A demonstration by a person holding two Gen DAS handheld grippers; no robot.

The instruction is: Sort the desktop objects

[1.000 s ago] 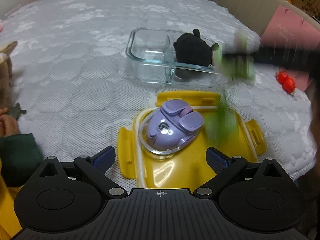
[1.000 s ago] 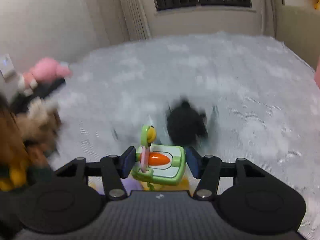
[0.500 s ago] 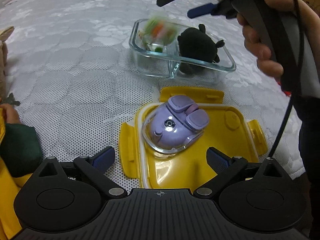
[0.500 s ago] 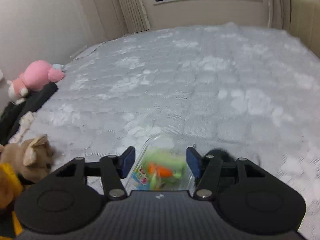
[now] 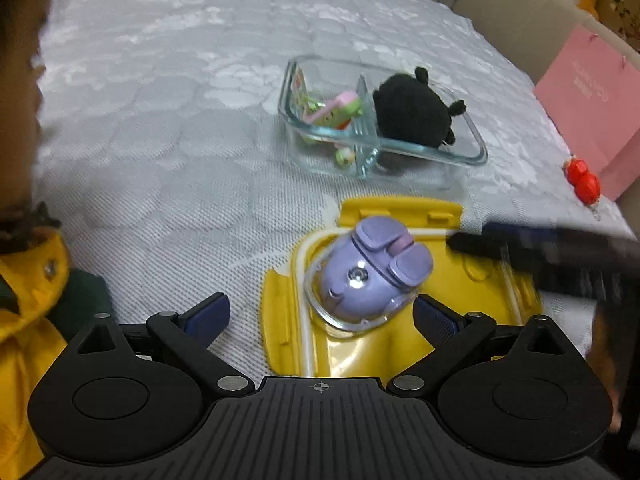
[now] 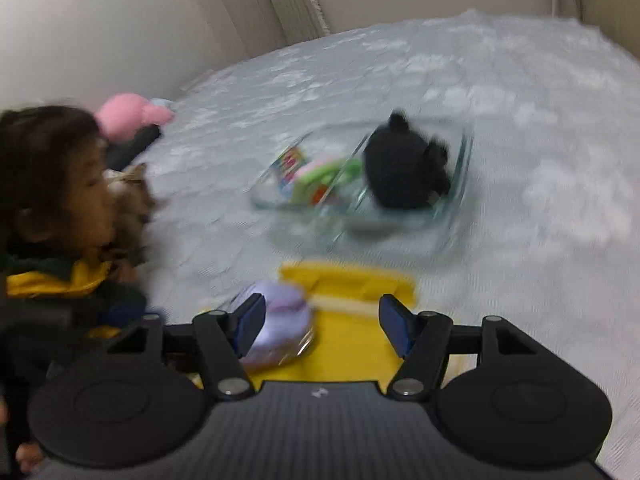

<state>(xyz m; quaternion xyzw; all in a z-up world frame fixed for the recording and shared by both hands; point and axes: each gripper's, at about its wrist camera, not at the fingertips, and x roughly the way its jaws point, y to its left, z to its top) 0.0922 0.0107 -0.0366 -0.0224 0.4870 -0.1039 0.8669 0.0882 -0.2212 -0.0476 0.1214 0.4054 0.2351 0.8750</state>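
A glass two-compartment container (image 5: 476,152) stands on the white bedspread. A black plush toy (image 5: 412,114) fills its right compartment and a green and pink toy (image 5: 332,110) lies in its left one. In front of it a purple toy (image 5: 368,276) rests on a yellow lid (image 5: 400,344). My left gripper (image 5: 320,316) hangs open just short of the purple toy and holds nothing. My right gripper (image 6: 322,320) hovers low over the yellow lid (image 6: 352,280), beside the purple toy (image 6: 280,320). Its jaws are opening with nothing between them. In the left wrist view it is a dark blur (image 5: 540,248).
A child in a yellow jacket (image 6: 60,200) leans in at the left, next to a brown plush (image 6: 132,200) and a pink plush (image 6: 128,114). A pink bag (image 5: 588,120) and a red charm (image 5: 582,178) lie at the bed's right edge.
My right gripper let the green and pink toy go into the container's left compartment, then swung back and down over the yellow lid. The left gripper stayed put. The child's head moved closer.
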